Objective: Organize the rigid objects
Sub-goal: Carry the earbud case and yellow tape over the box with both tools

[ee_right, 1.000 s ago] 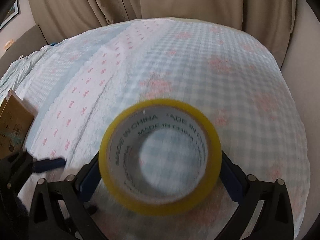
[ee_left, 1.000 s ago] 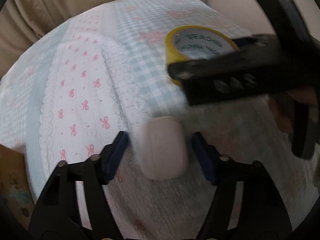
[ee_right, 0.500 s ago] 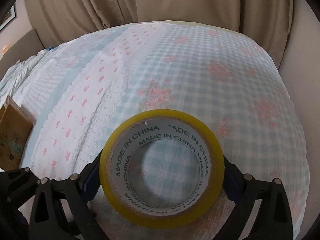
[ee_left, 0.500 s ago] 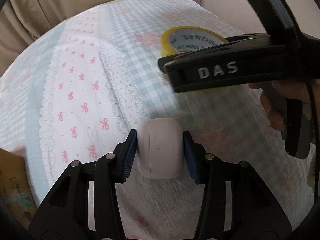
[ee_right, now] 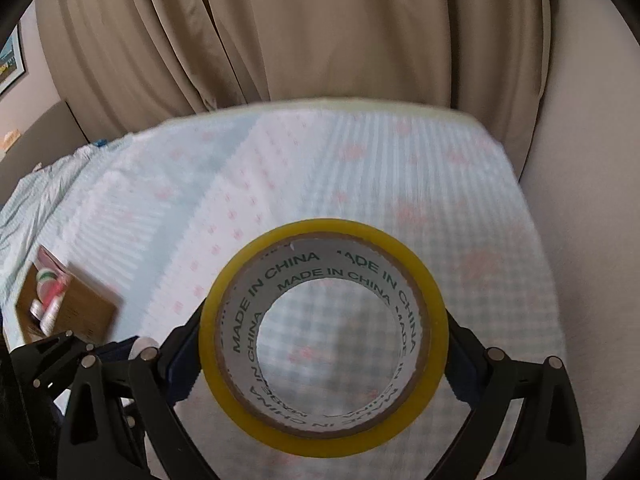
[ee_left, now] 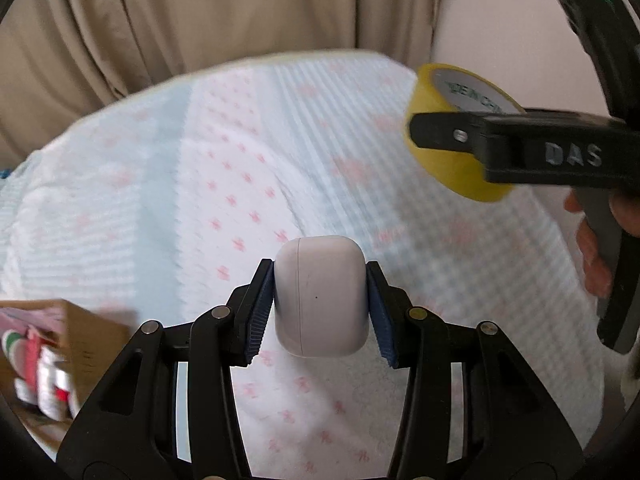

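The left gripper (ee_left: 320,300) is squeezing a little white case (ee_left: 321,295) between its two blue pads (ee_left: 259,312). The case is smooth, with rounded corners and a thin line down one side. It is hanging in the air above the bed cover (ee_left: 224,184), not touching it.

The right gripper (ee_right: 324,344) is holding a yellow tape roll (ee_right: 322,332) tight, one finger pressing on each side of the ring. The roll is facing the camera, so the cover is showing through its hole. Green words reading "MADE IN CHINA" are running around the inside of the ring. From the left camera, the same roll (ee_left: 448,136) is sitting up and to the right of the white case, well apart from it, with a black finger marked "DAS" crossing in front of it. A bit of the person's hand (ee_left: 600,248) is showing at the right edge, wrapped around the handle.

The bed cover is pale blue and white with small pink shapes, and it is looking blurry. A brown cardboard box (ee_right: 80,312) is sitting on the cover off to the left, with some colorful things inside (ee_right: 48,300); I cannot tell what they are. Tan curtains (ee_right: 304,32) are hanging behind the bed.
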A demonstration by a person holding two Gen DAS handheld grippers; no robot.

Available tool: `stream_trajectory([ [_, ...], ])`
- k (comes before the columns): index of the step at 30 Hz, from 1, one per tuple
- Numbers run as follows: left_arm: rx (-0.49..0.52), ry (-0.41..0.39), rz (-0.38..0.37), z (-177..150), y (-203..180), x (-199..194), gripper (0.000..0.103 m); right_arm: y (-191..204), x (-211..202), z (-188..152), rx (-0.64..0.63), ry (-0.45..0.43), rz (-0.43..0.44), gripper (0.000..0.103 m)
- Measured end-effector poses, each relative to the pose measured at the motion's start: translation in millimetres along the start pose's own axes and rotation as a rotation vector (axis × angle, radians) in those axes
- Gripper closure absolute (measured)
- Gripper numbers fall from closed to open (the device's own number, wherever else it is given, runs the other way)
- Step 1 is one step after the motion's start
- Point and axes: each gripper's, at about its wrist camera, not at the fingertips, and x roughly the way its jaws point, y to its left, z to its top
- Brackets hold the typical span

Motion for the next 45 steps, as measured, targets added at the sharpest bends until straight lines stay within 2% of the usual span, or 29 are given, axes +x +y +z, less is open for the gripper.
stream_trajectory([
  [7, -0.058, -0.089, 0.021, 36, 38, -92, 0.062, 43, -80, 38, -0.002, -0.048, 0.012, 0.005],
  [12, -0.128, -0.108, 0.037, 49, 76, -153, 0.062, 88, -133, 67, -0.025, -0.055, 0.051, 0.005],
  [18, -0.17, -0.123, 0.09, 46, 131, -209, 0.062, 147, -170, 85, -0.057, -0.071, 0.1, 0.005],
  [24, -0.174, -0.109, 0.113, 37, 201, -241, 0.062, 215, -180, 89, -0.049, -0.053, 0.133, 0.005],
  [29, -0.149, -0.08, 0.096, 27, 267, -253, 0.062, 273, -171, 92, -0.004, -0.029, 0.131, 0.005],
  [35, -0.103, -0.026, 0.063, 11, 341, -242, 0.062, 334, -138, 88, 0.105, 0.024, 0.093, 0.005],
  [40, -0.06, 0.045, 0.033, -4, 388, -211, 0.062, 370, -103, 76, 0.179, 0.071, 0.054, 0.005],
  [45, -0.039, 0.125, 0.016, -26, 415, -172, 0.062, 390, -59, 57, 0.262, 0.16, 0.029, 0.005],
])
